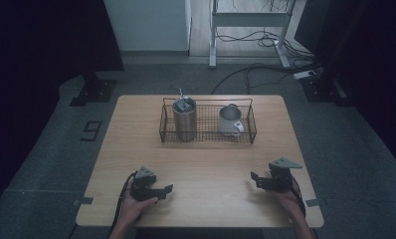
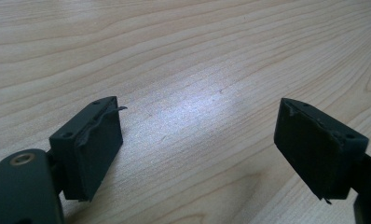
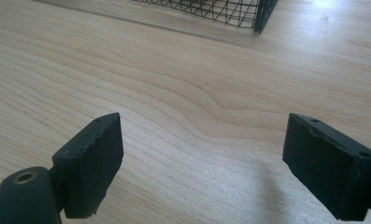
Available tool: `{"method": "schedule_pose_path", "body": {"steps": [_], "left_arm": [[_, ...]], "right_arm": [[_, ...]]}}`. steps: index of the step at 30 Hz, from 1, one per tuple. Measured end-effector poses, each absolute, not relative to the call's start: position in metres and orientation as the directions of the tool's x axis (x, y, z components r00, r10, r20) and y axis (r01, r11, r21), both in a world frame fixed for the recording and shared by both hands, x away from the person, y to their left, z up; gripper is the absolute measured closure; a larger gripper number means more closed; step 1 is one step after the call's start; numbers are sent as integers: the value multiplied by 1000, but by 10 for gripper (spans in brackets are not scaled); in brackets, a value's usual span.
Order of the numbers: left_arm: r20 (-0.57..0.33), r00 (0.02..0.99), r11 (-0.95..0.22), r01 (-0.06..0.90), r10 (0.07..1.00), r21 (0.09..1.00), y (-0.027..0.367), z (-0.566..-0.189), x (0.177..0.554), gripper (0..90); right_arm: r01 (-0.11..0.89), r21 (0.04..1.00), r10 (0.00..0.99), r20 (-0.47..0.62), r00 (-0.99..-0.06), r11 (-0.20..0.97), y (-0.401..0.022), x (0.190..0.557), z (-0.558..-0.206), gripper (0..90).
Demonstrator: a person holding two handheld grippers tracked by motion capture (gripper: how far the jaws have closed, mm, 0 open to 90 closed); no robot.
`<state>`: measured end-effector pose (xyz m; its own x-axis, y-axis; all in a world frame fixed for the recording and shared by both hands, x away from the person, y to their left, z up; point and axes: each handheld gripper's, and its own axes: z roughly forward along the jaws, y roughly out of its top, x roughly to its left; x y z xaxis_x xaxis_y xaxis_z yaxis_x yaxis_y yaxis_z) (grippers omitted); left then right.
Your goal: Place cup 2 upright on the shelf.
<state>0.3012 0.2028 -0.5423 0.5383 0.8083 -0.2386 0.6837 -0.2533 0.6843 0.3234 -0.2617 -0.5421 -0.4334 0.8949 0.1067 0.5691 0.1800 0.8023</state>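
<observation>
No task is named. My left gripper (image 1: 166,190) lies low over the wooden table (image 1: 201,159) near its front left, held by a hand, jaws pointing right. In the left gripper view its jaws (image 2: 197,140) stand apart over bare wood with nothing between them. My right gripper (image 1: 255,180) sits near the front right, jaws pointing left. Its own view shows that gripper (image 3: 202,158) open over bare wood, nothing between the pads.
A black wire basket (image 1: 208,137) stands at the back middle of the table; its corner (image 3: 221,9) shows in the right gripper view. Inside it are a tall steel tumbler (image 1: 184,119) on the left and a pale mug (image 1: 230,120) on the right. Cables lie on the floor behind.
</observation>
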Motion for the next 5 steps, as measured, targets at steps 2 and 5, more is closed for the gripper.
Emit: {"method": "schedule_pose_path", "body": {"steps": [2,5], "left_arm": [[-238,538,-253,683,809,685,203,-542,301,152],[-234,535,-252,682,812,686,202,-543,301,151]], "right_arm": [[569,802,895,105,-433,181,-262,323,-542,122],[575,797,899,100,-426,184,-262,323,-544,121]]}}
